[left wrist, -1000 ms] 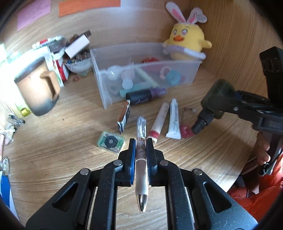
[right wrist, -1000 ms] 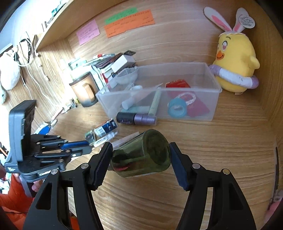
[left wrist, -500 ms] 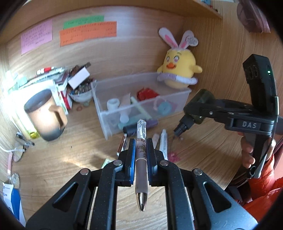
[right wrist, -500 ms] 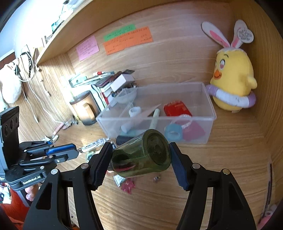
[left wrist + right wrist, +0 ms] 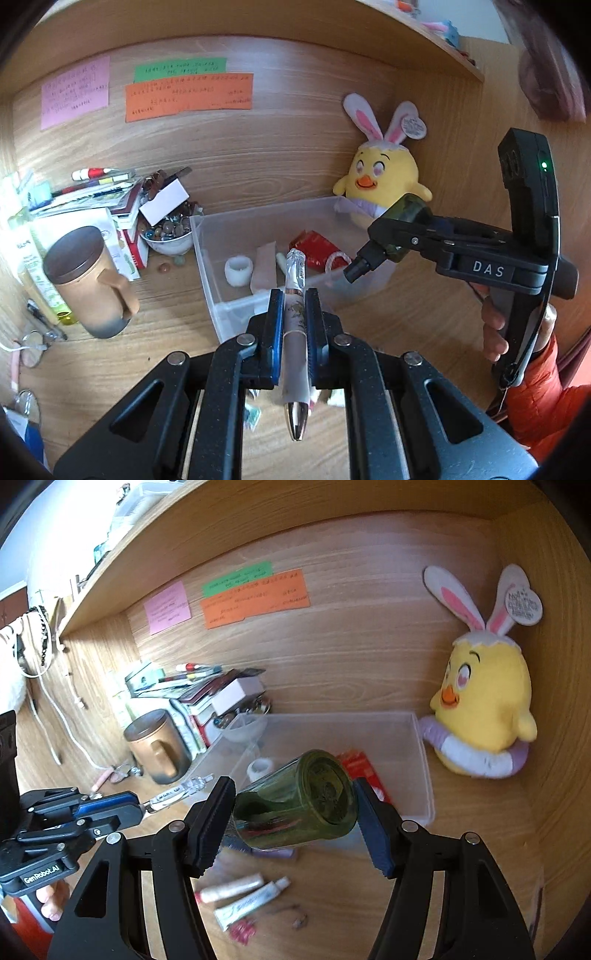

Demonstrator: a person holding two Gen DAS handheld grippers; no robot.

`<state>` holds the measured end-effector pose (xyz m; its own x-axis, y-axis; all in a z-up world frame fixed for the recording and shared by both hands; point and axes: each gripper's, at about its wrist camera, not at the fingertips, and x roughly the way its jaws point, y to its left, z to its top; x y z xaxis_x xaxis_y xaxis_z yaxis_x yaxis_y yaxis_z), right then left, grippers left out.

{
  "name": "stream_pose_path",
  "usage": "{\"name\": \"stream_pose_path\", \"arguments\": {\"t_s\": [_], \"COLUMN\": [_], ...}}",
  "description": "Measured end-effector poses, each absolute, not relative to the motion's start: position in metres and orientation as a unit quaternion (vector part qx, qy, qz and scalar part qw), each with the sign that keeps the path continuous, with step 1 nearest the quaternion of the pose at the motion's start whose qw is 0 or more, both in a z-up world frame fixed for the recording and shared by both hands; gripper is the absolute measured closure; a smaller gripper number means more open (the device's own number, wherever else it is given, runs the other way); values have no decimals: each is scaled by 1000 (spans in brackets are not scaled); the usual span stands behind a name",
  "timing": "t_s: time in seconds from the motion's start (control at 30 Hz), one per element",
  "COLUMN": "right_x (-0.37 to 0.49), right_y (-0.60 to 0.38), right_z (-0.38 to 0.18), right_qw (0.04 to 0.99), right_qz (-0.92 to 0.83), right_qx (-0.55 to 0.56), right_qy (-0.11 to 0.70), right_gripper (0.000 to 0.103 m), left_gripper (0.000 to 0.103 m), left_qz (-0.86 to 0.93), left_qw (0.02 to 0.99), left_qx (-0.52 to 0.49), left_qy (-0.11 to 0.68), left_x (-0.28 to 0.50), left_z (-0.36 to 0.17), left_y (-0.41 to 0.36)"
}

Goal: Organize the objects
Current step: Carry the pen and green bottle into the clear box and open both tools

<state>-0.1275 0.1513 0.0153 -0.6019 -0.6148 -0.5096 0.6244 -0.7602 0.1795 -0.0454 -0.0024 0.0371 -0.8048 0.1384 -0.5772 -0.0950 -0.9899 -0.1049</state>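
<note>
Pen (image 5: 295, 317) sits clamped in the left hand-held gripper (image 5: 294, 334); the right hand-held gripper (image 5: 295, 821) grips a green jar (image 5: 299, 808) above the tabletop (image 5: 461, 849).

The left claw (image 5: 293, 325), black with blue pads, is pinched tight on a slim pen with a clear cap and pale barrel (image 5: 294, 332), which lies lengthwise between the pads with its metal tip toward the camera. The right claw (image 5: 293, 814), of the same make, clamps a dark green translucent jar (image 5: 295, 805) lying on its side, jaws about half apart. Both point slightly downward, and bare fingers (image 5: 493, 332) below an orange sleeve (image 5: 543, 398) grip the right handle.
</note>
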Motion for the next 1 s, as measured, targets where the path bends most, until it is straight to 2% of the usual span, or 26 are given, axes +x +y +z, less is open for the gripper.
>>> {"name": "stream_pose_path", "arguments": {"t_s": [0.37, 0.7, 1.0], "right_x": [-165, -199, -207], "right_y": [133, 120, 110], "right_z": [22, -17, -37], "right_qw": [327, 314, 308], "right_qz": [-901, -888, -878], "right_qx": [281, 332, 359], "right_qy": [39, 56, 69], "right_gripper": [42, 42, 42], "left_gripper": [93, 93, 93], "left_qz": [935, 923, 922], "left_qw": [50, 64, 58], "left_qx": [-344, -376, -381], "left_qy": [-64, -50, -45], "left_x": [-115, -161, -172], "left_z": [24, 4, -7], "left_y": [-24, -9, -7]}}
